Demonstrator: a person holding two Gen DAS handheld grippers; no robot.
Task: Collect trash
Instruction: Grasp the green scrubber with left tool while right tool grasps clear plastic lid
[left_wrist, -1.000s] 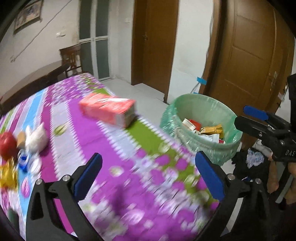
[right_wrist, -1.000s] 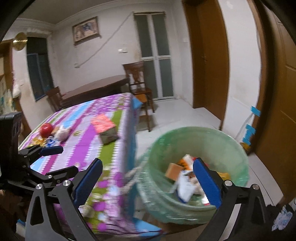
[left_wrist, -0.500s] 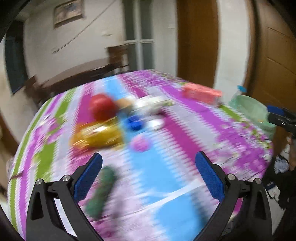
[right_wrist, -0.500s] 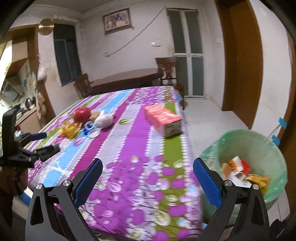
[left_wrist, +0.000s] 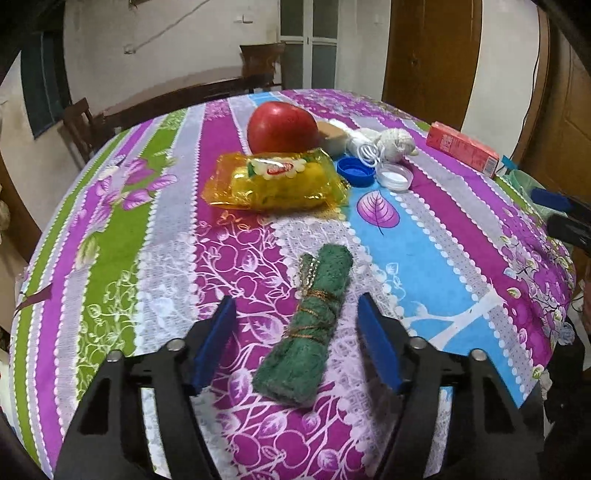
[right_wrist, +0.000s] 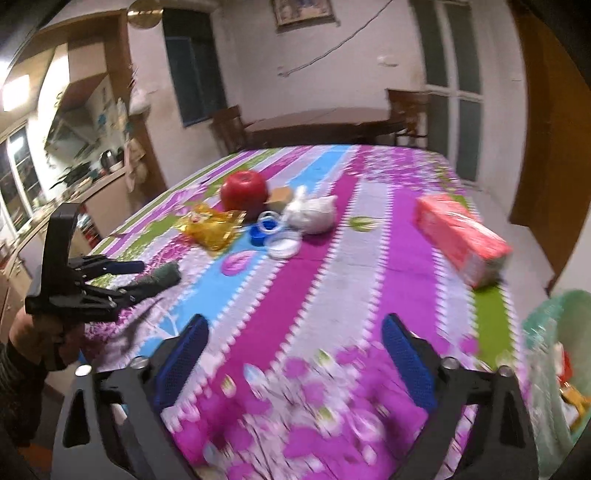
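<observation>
Your left gripper (left_wrist: 297, 341) straddles the rolled green scouring pad tied with gold thread (left_wrist: 310, 328), which lies on the striped purple floral tablecloth (left_wrist: 436, 236) near the table's front edge. Its jaws have just been closing, but both blue pads (left_wrist: 216, 341) still stand clear of the roll on either side: nothing clenched yet, no contact visible. The roll lies lengthwise between the fingers, tilted slightly right at its far end.

Your right gripper (right_wrist: 295, 365) hovers above bare cloth. Its jaws have just been narrowing too, with nothing between them: released, empty. That view is motion-blurred along the bottom.

Other items on the table:
- Crinkled yellow transparent snack wrapper (left_wrist: 275, 181), beyond the green roll, well apart from it.
- Red apple (left_wrist: 282, 127), just behind the wrapper, touching or nearly so.
- Blue plastic bottle cap (left_wrist: 354, 171) and clear round plastic lid (left_wrist: 394, 176), side by side, right of the wrapper.
- White crumpled plastic bag (left_wrist: 391, 142) behind the 2 caps.
- Red-pink tissue box (right_wrist: 461, 240) near the table's right edge.

The green-lined trash bin (right_wrist: 554, 332) sits off the table's right side, with some trash inside, only partly in view. From the right wrist view your left gripper (right_wrist: 138, 275) shows at the left, green roll between its fingers.
</observation>
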